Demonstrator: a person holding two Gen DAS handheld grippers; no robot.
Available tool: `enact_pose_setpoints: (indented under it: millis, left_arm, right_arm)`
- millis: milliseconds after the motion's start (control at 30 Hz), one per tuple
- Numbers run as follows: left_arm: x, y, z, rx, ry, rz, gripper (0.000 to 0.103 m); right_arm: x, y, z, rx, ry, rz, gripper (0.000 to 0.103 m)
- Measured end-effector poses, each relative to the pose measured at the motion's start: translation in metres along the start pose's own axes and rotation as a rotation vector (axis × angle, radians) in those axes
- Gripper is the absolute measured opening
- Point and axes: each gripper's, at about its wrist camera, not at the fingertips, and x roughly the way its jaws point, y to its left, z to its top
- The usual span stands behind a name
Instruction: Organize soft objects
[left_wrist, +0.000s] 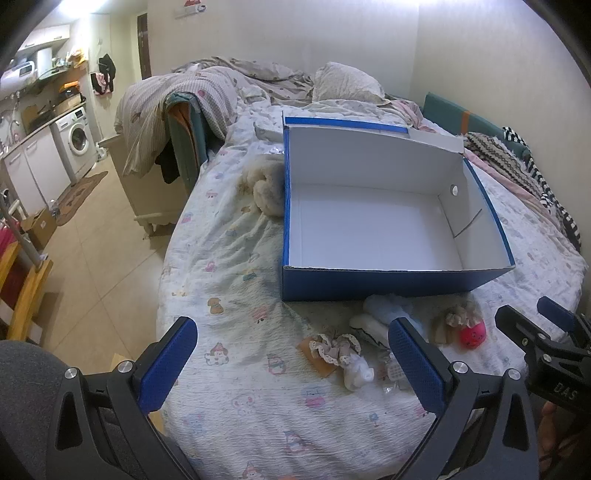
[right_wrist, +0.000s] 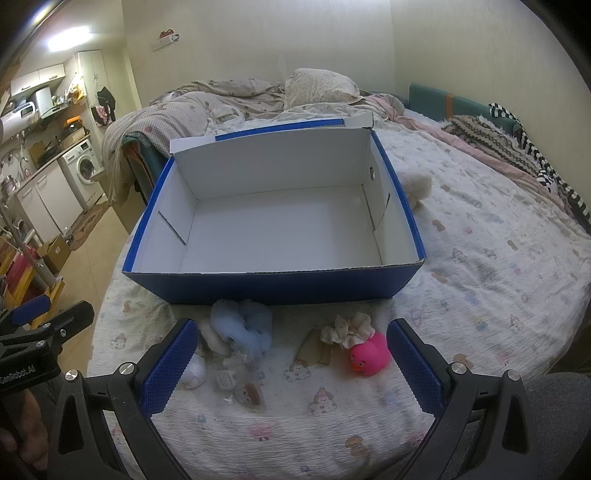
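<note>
An empty blue cardboard box with a white inside (left_wrist: 397, 286) (right_wrist: 280, 290) stands open on the bed. In front of it lie small soft things: a light blue fluffy scrunchie (left_wrist: 388, 308) (right_wrist: 243, 323), a beige lace scrunchie on brown card (left_wrist: 334, 349), a second beige scrunchie (right_wrist: 349, 328) (left_wrist: 458, 317) and a pink rubber duck (right_wrist: 369, 356) (left_wrist: 472, 334). A cream fluffy item (left_wrist: 266, 186) (right_wrist: 417, 186) lies beside the box. My left gripper (left_wrist: 291, 365) is open and empty above the near bed edge. My right gripper (right_wrist: 290, 367) is open and empty, just short of the scrunchies and duck.
The bed sheet (left_wrist: 236, 258) is white with cartoon prints. Rumpled blankets and a pillow (right_wrist: 317, 86) lie behind the box. Striped clothes (right_wrist: 517, 155) lie at the right. A tiled floor, washing machine (left_wrist: 79, 138) and cabinets are to the left.
</note>
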Motion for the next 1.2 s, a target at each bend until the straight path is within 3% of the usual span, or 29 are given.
enact_pose_setpoints:
  millis: [1200]
  left_arm:
    - [0.0006,0.0007,-0.0013,-0.002,-0.003,-0.002,0.103]
  right_arm:
    - [-0.0002,0.0013,-0.0003,-0.007,-0.002,-0.003,0.103]
